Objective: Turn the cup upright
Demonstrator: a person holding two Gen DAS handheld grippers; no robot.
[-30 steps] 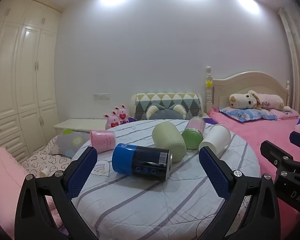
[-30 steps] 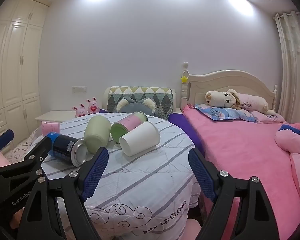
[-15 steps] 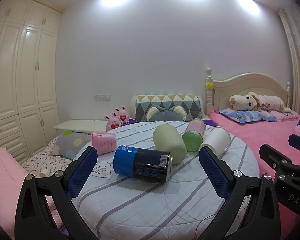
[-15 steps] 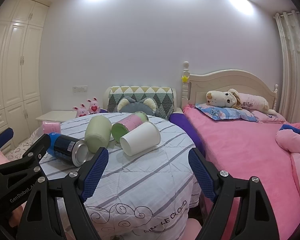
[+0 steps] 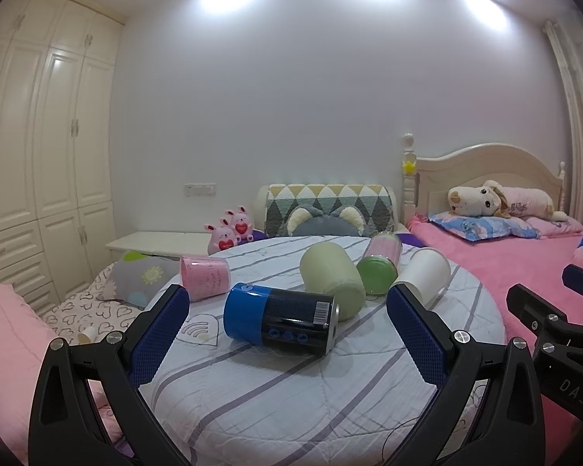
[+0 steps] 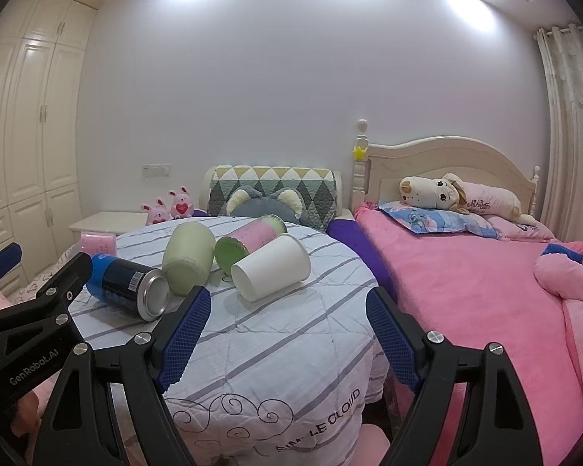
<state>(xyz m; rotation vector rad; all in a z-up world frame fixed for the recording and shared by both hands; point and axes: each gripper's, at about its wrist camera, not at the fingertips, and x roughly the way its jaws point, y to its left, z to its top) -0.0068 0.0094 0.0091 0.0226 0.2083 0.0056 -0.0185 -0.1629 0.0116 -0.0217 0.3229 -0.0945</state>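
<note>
Several cups lie on their sides on a round table with a striped cloth (image 5: 291, 396). A blue and black can-like cup (image 5: 280, 318) lies nearest, also in the right wrist view (image 6: 128, 283). Behind it lie a pale green cup (image 5: 330, 279), a pink cup with a green end (image 5: 381, 262), a white paper cup (image 5: 423, 273) and a small pink cup (image 5: 204, 277). My left gripper (image 5: 287, 338) is open and empty, just short of the blue cup. My right gripper (image 6: 287, 334) is open and empty, in front of the white cup (image 6: 272, 266).
A pink bed (image 6: 466, 279) with a plush dog (image 6: 447, 194) lies right of the table. A patterned cushion (image 5: 328, 209) and pink bunny toys (image 5: 231, 229) sit behind it. A wardrobe (image 5: 39, 155) stands at left. The table edge (image 6: 291, 407) is close below my right gripper.
Both grippers have dropped back slightly; the cups sit a little higher and smaller in view. Nothing has been touched or moved.
</note>
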